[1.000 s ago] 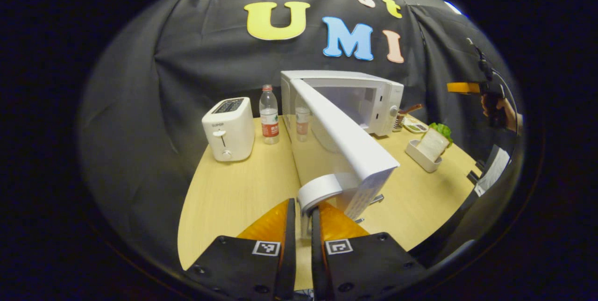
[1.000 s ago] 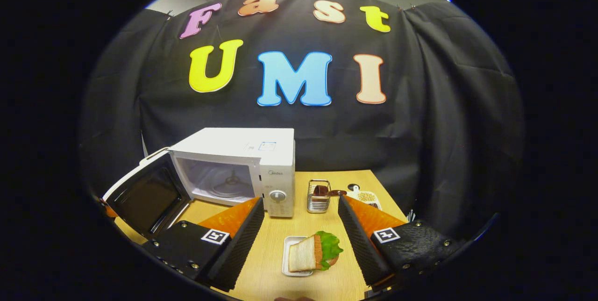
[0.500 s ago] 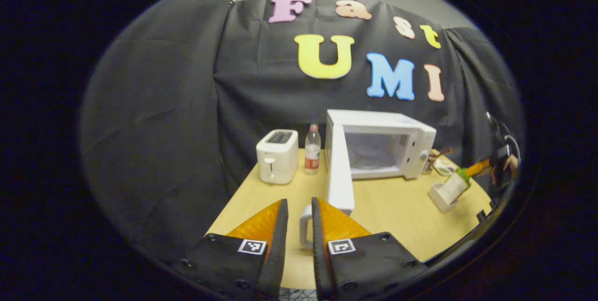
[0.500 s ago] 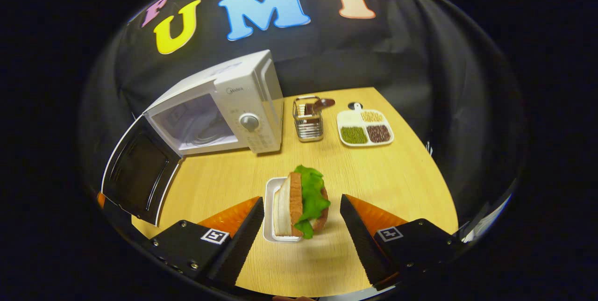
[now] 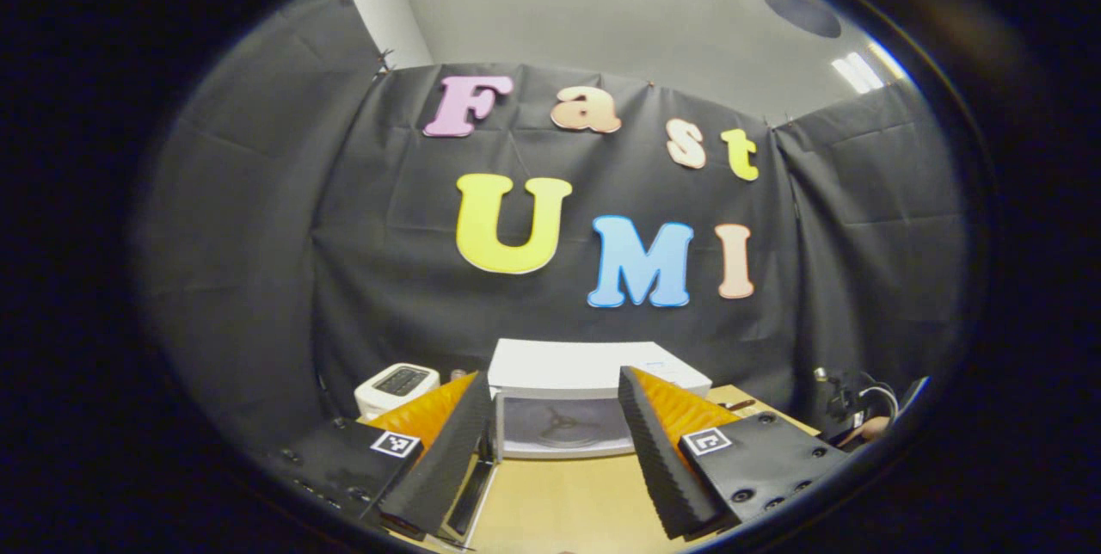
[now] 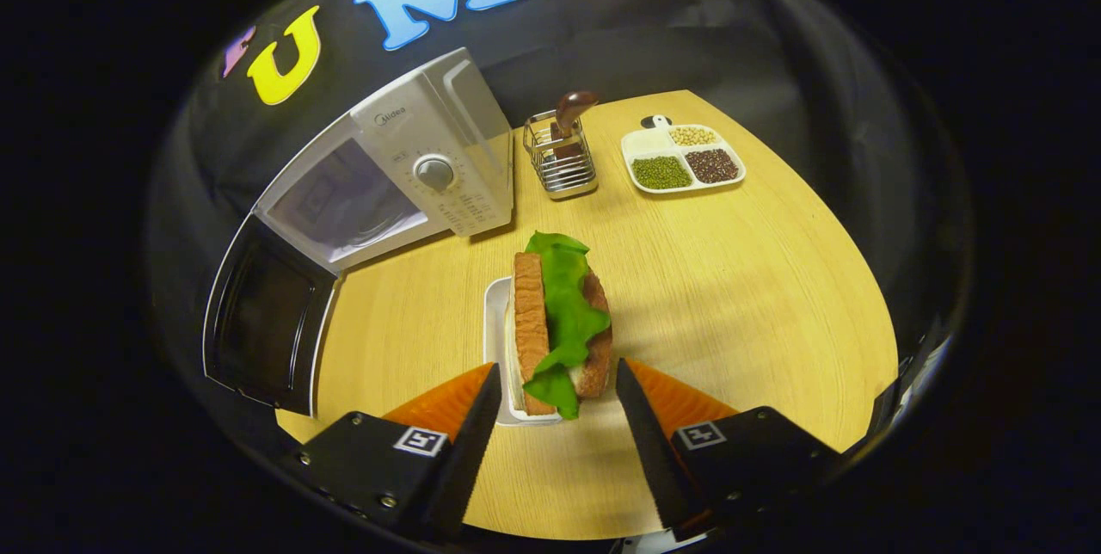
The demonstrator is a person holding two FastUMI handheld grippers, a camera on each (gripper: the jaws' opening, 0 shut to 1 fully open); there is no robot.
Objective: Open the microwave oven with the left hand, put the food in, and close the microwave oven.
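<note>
The white microwave (image 6: 404, 180) stands at the back left of the wooden table (image 6: 731, 279), its door (image 6: 267, 322) swung wide open to the left. In the left gripper view the microwave (image 5: 593, 365) shows its open cavity (image 5: 559, 429) with the turntable, framed by my left gripper (image 5: 552, 382), which is open, holds nothing and sits well back from it. A sandwich with green lettuce (image 6: 559, 322) stands on edge in a small white tray (image 6: 495, 322). My right gripper (image 6: 556, 366) is open, one finger on each side of the sandwich's near end.
A white toaster (image 5: 396, 382) stands left of the microwave. A wire holder with a brown-handled utensil (image 6: 561, 158) and a divided dish of beans (image 6: 684, 160) sit at the back right. Bare table lies right of the sandwich. A hand (image 5: 869, 427) shows at far right.
My left gripper has let go of the door handle, opened, drawn back and tilted upward. My right gripper has dropped closer, its fingers now flanking the sandwich.
</note>
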